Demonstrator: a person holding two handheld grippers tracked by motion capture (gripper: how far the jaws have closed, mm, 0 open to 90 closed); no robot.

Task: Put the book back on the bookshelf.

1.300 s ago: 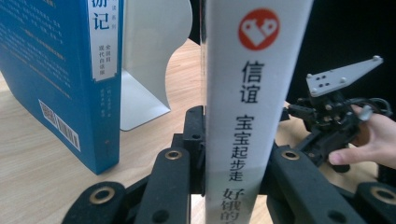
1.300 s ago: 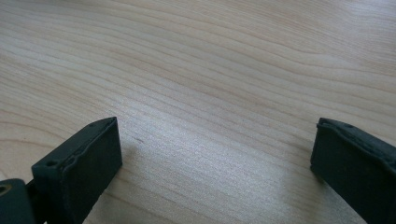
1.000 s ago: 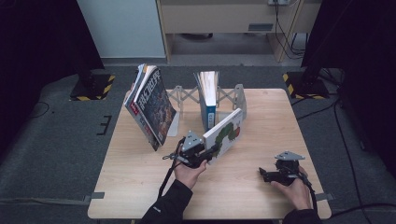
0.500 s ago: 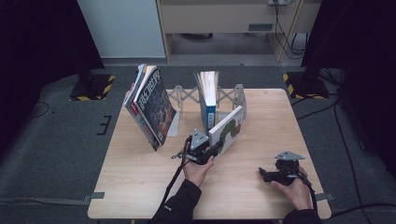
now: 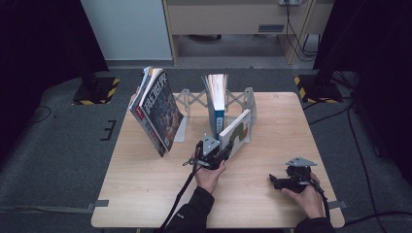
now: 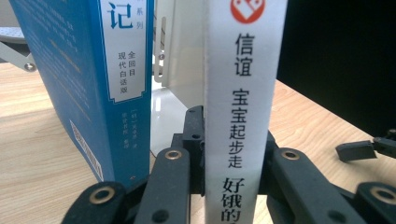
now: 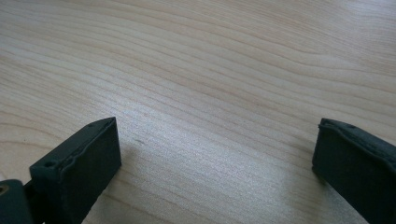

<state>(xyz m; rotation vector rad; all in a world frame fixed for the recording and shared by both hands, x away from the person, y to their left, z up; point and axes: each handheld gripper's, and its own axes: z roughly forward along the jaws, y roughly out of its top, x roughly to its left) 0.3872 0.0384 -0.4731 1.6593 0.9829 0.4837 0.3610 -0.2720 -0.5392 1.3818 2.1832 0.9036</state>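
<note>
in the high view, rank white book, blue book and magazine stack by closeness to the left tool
1. white book, clamped in the left tool, leaning at the rack's right end.
2. blue book, upright just behind it, mid rack.
3. magazine stack, leaning at the rack's left end, farthest.

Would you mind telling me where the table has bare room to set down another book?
The front left of the table is bare, bordered by the leaning magazines and the left gripper. The strip between both grippers is also free. It is crowded at the back middle, where the blue book and the held white book stand by the rack.
</note>
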